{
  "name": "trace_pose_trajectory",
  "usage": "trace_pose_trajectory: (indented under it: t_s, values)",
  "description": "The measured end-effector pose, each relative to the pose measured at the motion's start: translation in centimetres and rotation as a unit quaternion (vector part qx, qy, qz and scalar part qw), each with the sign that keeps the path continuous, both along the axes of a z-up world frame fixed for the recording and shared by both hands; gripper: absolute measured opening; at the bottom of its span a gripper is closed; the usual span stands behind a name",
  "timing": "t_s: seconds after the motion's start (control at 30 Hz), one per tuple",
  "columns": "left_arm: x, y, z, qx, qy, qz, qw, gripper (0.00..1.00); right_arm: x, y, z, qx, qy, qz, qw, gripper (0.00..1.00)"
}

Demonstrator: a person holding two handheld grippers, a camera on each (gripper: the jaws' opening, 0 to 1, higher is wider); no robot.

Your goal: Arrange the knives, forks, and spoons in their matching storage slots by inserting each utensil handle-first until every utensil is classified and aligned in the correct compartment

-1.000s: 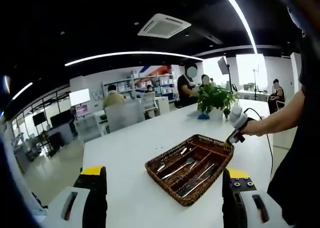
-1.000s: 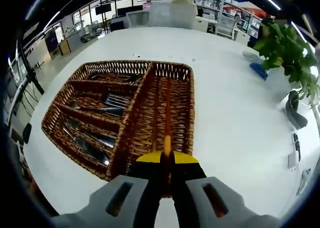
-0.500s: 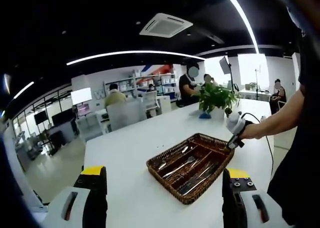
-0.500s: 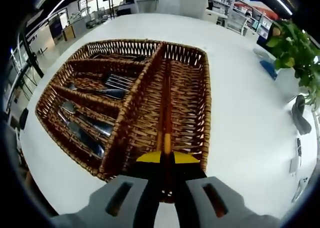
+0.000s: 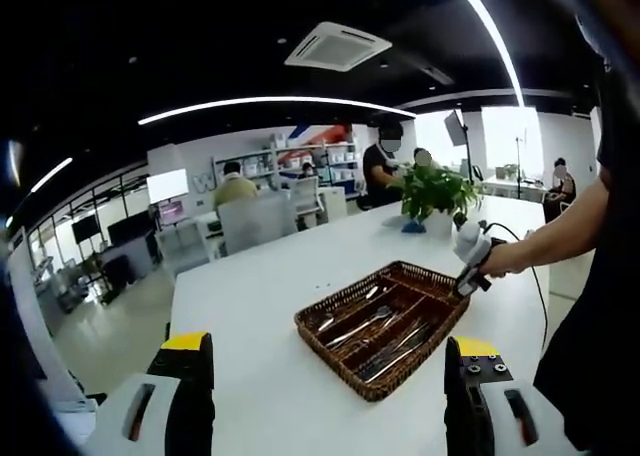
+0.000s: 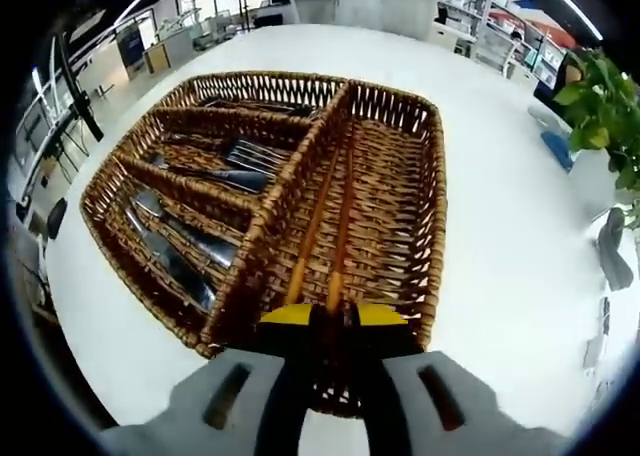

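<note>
Over the wicker tray [image 6: 420,166] on the worktop [image 6: 500,226], the right gripper [image 6: 324,314], jaws slightly parted, releases stiff, light wooden chopsticks [image 6: 330,246] best pinched mid-shaft, while the left gripper [image 5: 325,376] gapes empty.

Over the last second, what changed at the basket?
The right gripper parted its jaws, apparently releasing the two wooden sticks, which now lie splayed in the basket's long compartment. The left gripper stayed open and away from it; the cutlery is unmoved.
</note>
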State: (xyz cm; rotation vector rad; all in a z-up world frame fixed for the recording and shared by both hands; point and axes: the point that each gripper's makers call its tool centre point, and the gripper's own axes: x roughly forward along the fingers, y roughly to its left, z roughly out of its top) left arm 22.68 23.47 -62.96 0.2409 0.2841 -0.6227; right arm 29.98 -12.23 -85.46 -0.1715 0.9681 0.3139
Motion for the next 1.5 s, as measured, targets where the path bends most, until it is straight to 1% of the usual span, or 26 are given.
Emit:
trace_pose_trajectory:
  t_s: [0.1, 0.13, 0.17, 0.23, 0.27, 0.3, 0.33, 0.37, 0.4, 0.43, 0.47, 0.5, 0.57, 0.63, 0.67, 0.7, 0.73, 0.8, 0.83, 0.87, 0.97, 1.07, 1.13, 1.23, 1.33, 1.5]
  values:
    - [0.1, -0.2, -0.1, -0.003, 0.003, -0.001, 1.0000, 1.00, 0.3, 0.7, 1.8, 0.014, -0.027, 0.021, 0.9993, 0.33]
    - [0.1, -0.3, -0.2, -0.005, 0.005, -0.002, 1.0000, 1.00, 0.6, 1.0, 2.8, 0.015, -0.052, 0.043, 0.9976, 0.36]
    - [0.1, -0.4, -0.3, -0.008, 0.008, -0.003, 0.9999, 1.00, 0.5, 1.0, 3.3, 0.020, -0.059, 0.044, 0.9971, 0.39]
    - [0.2, -0.6, -0.6, -0.015, 0.014, -0.004, 0.9998, 1.00, 0.9, 1.3, 5.5, 0.050, -0.100, 0.054, 0.9922, 0.50]
    - [0.4, -0.6, -0.8, -0.016, 0.015, -0.004, 0.9998, 1.00, 1.0, 0.6, 6.5, 0.051, -0.117, 0.046, 0.9907, 0.63]
    - [0.4, -0.7, -0.8, -0.015, 0.014, -0.003, 0.9998, 1.00, 1.1, 0.4, 6.8, 0.053, -0.124, 0.048, 0.9897, 0.73]
    - [0.5, -0.7, -0.9, -0.014, 0.011, -0.001, 0.9998, 1.00, 1.3, 0.3, 8.2, 0.066, -0.153, 0.057, 0.9844, 0.84]
    - [0.6, -0.9, -1.0, -0.015, 0.012, -0.002, 0.9998, 1.00, 1.2, 0.4, 9.3, 0.087, -0.172, 0.065, 0.9791, 0.97]
    - [0.6, -1.0, -1.2, -0.017, 0.015, -0.004, 0.9997, 1.00, 1.0, 0.3, 10.1, 0.099, -0.183, 0.071, 0.9756, 0.99]
    - [0.7, -1.2, -1.4, -0.018, 0.019, -0.005, 0.9996, 1.00, 0.5, -0.2, 11.0, 0.099, -0.195, 0.081, 0.9724, 0.97]
    - [0.9, -1.3, -1.8, -0.018, 0.022, -0.008, 0.9996, 1.00, 0.3, -0.9, 11.8, 0.087, -0.212, 0.084, 0.9696, 0.99]
    - [0.9, -1.5, -2.0, -0.018, 0.024, -0.009, 0.9995, 1.00, 0.1, -1.0, 12.8, 0.086, -0.238, 0.100, 0.9623, 1.00]
    - [1.1, -1.9, -2.8, -0.019, 0.021, -0.005, 0.9996, 1.00, -0.4, -1.4, 13.9, 0.086, -0.256, 0.108, 0.9568, 0.99]
    - [1.3, -1.8, -4.2, -0.006, 0.033, 0.017, 0.9993, 1.00, -1.5, -1.0, 15.6, 0.112, -0.271, 0.121, 0.9483, 0.99]
    - [1.2, -2.1, -4.5, -0.009, 0.035, 0.015, 0.9992, 1.00, -2.1, -0.7, 16.1, 0.121, -0.277, 0.134, 0.9439, 0.99]
    - [1.1, -2.4, -4.8, -0.014, 0.042, 0.013, 0.9989, 1.00, -2.7, -0.8, 16.5, 0.119, -0.279, 0.141, 0.9424, 0.99]
    - [1.0, -2.7, -5.0, -0.017, 0.046, 0.012, 0.9987, 1.00, -3.2, -1.0, 16.4, 0.112, -0.272, 0.142, 0.9452, 0.99]
    - [0.8, -3.1, -5.2, -0.012, 0.046, 0.009, 0.9989, 1.00, -4.4, -1.5, 15.9, 0.098, -0.248, 0.144, 0.9530, 1.00]
    - [0.6, -3.3, -5.2, -0.009, 0.045, 0.005, 0.9989, 1.00, -5.0, -1.9, 15.6, 0.095, -0.230, 0.140, 0.9583, 1.00]
    - [0.5, -3.4, -5.2, -0.008, 0.046, 0.003, 0.9989, 1.00, -5.3, -2.1, 15.6, 0.098, -0.222, 0.133, 0.9609, 1.00]
    - [0.2, -3.8, -5.3, -0.010, 0.057, -0.007, 0.9983, 1.00, -6.4, -2.0, 16.0, 0.109, -0.219, 0.125, 0.9616, 1.00]
    - [0.0, -3.7, -5.4, -0.002, 0.062, 0.000, 0.9981, 1.00, -7.3, -2.1, 16.0, 0.093, -0.213, 0.119, 0.9654, 1.00]
    - [0.0, -3.8, -5.5, -0.015, 0.070, 0.001, 0.9975, 1.00, -7.7, -2.4, 15.8, 0.080, -0.211, 0.118, 0.9671, 1.00]
    - [-0.1, -3.8, -5.7, -0.015, 0.078, 0.002, 0.9968, 1.00, -7.9, -2.5, 16.0, 0.091, -0.216, 0.115, 0.9653, 1.00]
    - [-0.2, -3.8, -5.7, -0.016, 0.080, 0.006, 0.9966, 1.00, -7.9, -3.0, 15.8, 0.087, -0.213, 0.106, 0.9673, 1.00]
    - [-0.4, -3.7, -5.5, -0.019, 0.080, 0.010, 0.9966, 1.00, -8.0, -3.2, 15.8, 0.091, -0.214, 0.103, 0.9670, 1.00]
